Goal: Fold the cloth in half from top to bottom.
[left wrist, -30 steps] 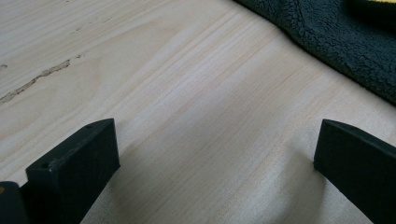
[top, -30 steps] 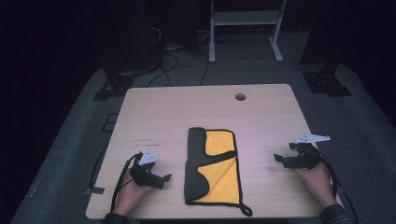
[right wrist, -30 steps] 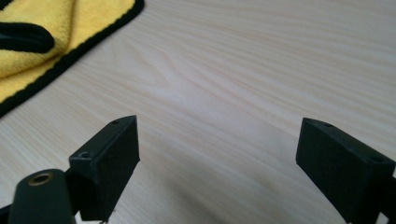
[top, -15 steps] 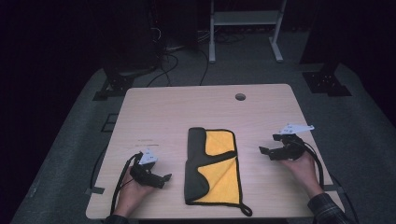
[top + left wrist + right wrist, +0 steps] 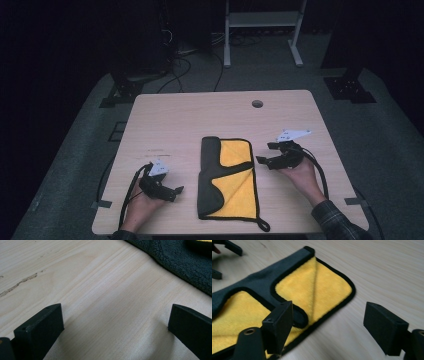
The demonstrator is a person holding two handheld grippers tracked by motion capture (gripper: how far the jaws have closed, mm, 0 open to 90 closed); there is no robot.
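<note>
Ideally, the yellow-and-grey cloth (image 5: 230,180), lying folded mid-desk (image 5: 190,120), should be pinched at its near right edge by the right tool (image 5: 265,154), whose spread, empty jaws have just been closing, while the left tool (image 5: 177,194) rests spread.

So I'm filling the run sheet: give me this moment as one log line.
cloth: folded, flat on table | right gripper: jaws open, closing, at cloth's edge, nothing gripped | left gripper: jaws open, on table
</note>
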